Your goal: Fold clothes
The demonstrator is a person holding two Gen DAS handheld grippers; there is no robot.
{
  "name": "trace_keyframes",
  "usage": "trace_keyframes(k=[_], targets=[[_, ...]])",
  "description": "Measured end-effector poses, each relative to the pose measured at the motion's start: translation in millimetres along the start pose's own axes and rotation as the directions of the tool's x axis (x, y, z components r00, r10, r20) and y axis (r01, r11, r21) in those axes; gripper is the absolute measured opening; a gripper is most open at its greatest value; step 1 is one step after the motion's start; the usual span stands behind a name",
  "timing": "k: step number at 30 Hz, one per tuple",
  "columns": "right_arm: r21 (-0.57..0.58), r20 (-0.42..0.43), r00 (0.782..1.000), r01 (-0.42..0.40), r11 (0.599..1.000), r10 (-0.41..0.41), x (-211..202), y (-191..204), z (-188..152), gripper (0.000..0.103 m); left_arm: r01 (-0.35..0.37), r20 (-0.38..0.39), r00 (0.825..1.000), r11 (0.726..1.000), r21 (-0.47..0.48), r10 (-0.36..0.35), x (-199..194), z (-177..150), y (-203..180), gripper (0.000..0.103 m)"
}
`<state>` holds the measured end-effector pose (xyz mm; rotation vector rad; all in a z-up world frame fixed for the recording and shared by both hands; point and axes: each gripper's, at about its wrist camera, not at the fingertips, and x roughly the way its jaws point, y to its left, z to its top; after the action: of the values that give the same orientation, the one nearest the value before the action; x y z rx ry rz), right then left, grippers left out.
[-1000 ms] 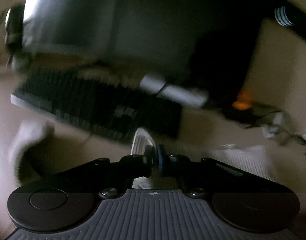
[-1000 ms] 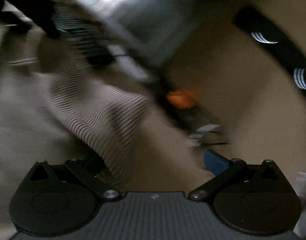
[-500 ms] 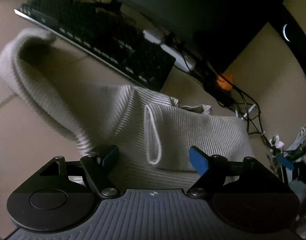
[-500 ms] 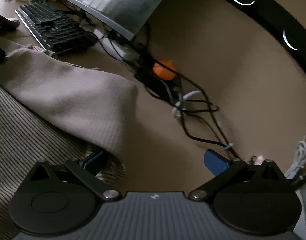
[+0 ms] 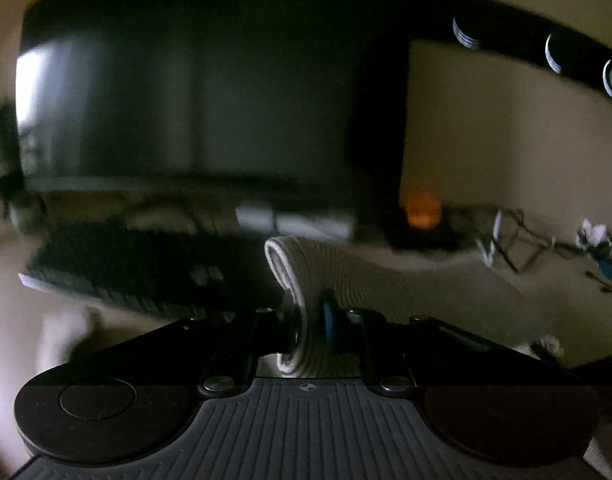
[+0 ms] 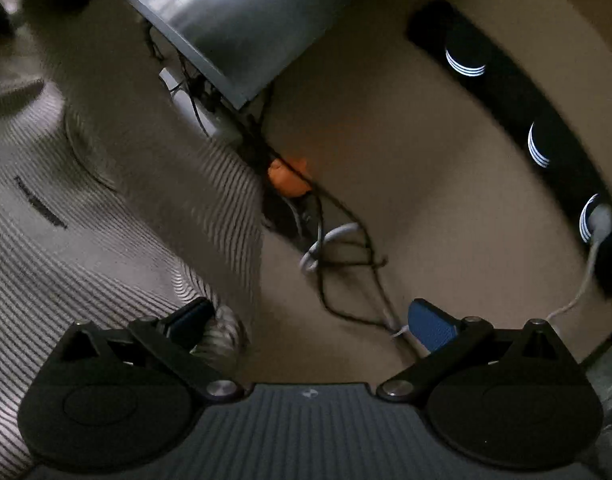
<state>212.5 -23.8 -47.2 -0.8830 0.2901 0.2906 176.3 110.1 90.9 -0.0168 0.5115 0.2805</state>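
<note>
- the garment (image 5: 378,280) is a beige ribbed knit; its hem shows as a pale rounded band curling up from the grip.
- left gripper (image 5: 310,330): clenched on that hem, black jaws pressed together with a blue pad against the cloth; the knit trails off to the right over the tan desk (image 5: 486,160).
- left view is blurred; a black keyboard (image 5: 145,276) lies to the left and a dark monitor (image 5: 193,92) fills the back.
- right gripper (image 6: 310,320): released, jaws spread wide, one blue pad showing on the right side.
- in the right view the garment (image 6: 85,240) covers the left half, fine ridges running across it; a bunched edge lies touching the left jaw, not pinched.
- dark and pale cables (image 6: 338,256) tangle on the desk between the jaws, with an orange object (image 6: 285,176) farther back.
- a black strip with round holes (image 6: 538,136) curves along the right.
</note>
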Motion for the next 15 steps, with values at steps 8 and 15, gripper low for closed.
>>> trace_keyframes(k=[8,15], targets=[[0.148,-0.097,0.965,-0.228,0.962,0.244,2,-20,-5,0.103,-0.014,-0.211,0.977,0.999,-0.046,0.004,54,-62,21,0.018],[0.333,0.034,0.96,-0.273,0.902,0.278,-6,-52,20,0.103,-0.026,-0.216,0.976,0.998,-0.063,0.012,65,-63,26,0.027]])
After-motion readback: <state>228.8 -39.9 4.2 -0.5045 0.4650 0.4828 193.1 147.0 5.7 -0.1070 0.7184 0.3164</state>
